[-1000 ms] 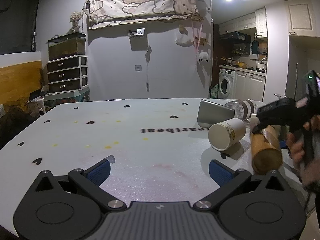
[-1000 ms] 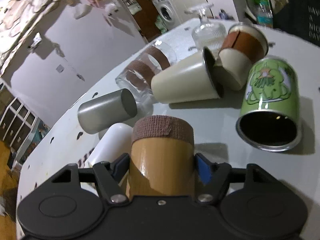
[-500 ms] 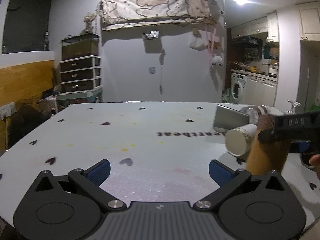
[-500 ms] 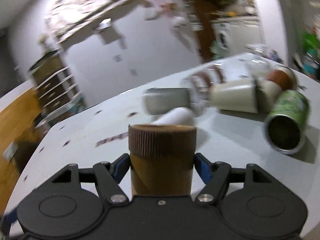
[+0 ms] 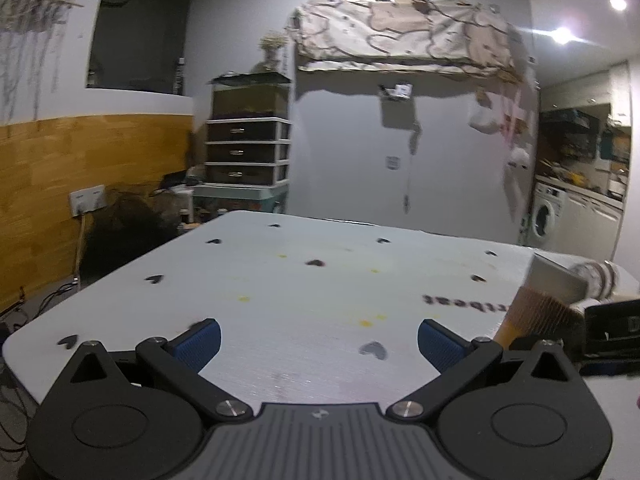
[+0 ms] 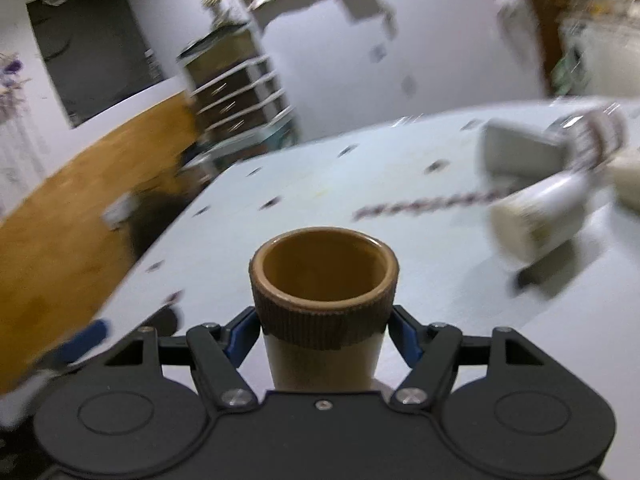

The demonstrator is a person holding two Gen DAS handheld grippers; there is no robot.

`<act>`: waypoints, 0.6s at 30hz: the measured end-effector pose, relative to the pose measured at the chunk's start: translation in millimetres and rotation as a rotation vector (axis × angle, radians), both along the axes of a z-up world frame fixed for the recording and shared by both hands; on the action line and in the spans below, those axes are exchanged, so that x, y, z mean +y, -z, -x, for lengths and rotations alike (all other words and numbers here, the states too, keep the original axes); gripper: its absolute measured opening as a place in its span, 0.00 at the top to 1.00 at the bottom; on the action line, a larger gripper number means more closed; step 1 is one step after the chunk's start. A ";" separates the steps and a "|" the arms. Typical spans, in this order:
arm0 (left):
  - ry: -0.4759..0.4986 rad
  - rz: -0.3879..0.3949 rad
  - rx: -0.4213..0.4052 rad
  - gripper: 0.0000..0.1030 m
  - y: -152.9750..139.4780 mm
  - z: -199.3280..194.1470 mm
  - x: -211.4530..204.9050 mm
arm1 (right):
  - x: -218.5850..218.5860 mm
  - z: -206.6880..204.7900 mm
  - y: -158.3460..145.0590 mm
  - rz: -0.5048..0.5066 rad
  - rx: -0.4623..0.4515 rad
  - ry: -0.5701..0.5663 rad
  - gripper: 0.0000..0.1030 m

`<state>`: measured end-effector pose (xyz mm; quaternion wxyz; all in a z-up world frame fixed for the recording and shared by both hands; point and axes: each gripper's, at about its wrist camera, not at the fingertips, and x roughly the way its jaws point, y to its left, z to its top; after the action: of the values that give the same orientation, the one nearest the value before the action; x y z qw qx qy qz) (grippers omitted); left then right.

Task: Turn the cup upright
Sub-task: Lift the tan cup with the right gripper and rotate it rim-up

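Observation:
My right gripper (image 6: pixel 324 334) is shut on a tan cup (image 6: pixel 324 304) with a brown ribbed band at its rim. The cup's open mouth faces up and away from me, above the white table (image 6: pixel 360 184). In the left wrist view the same cup (image 5: pixel 532 312) shows at the right edge, held by the right gripper's black body (image 5: pixel 608 328). My left gripper (image 5: pixel 318 338) is open and empty, low over the table's near edge.
Other cups lie on their sides at the table's right: a white cup (image 6: pixel 540 216), a grey cup (image 6: pixel 516 152), a clear glass with brown bands (image 6: pixel 592 136). Small black hearts and lettering (image 5: pixel 464 304) mark the tablecloth. Drawers (image 5: pixel 246 152) stand beyond.
My right gripper has swung the tan cup from lying sideways to mouth-up and carried it left, away from the other cups. My left gripper has turned to the left.

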<state>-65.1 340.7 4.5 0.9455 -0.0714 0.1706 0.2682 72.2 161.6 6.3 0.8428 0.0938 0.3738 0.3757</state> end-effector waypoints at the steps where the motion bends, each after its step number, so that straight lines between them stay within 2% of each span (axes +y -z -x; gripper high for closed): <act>1: -0.009 0.001 -0.002 0.00 -0.7 1.5 3.0 | 5.4 -1.6 -0.5 -0.011 0.040 -0.036 0.31; 4: -0.027 0.001 -0.004 0.00 -1.8 5.1 10.7 | 27.0 -3.4 -0.5 -0.023 0.094 -0.103 0.31; 10: -0.033 0.021 0.007 0.00 3.6 7.6 22.1 | 57.9 -13.1 3.0 0.005 0.076 -0.076 0.31; 14: 0.009 0.076 0.014 0.00 8.5 8.4 31.9 | 66.4 -27.0 13.9 0.027 0.091 -0.058 0.31; 18: 0.051 0.127 0.012 0.00 14.4 9.4 40.9 | 69.9 -34.0 36.1 0.067 0.161 -0.059 0.30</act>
<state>-74.5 381.5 -9.9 0.9445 -0.1251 0.1948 0.2331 106.2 231.4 -29.8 0.8013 0.0846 0.4554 0.3787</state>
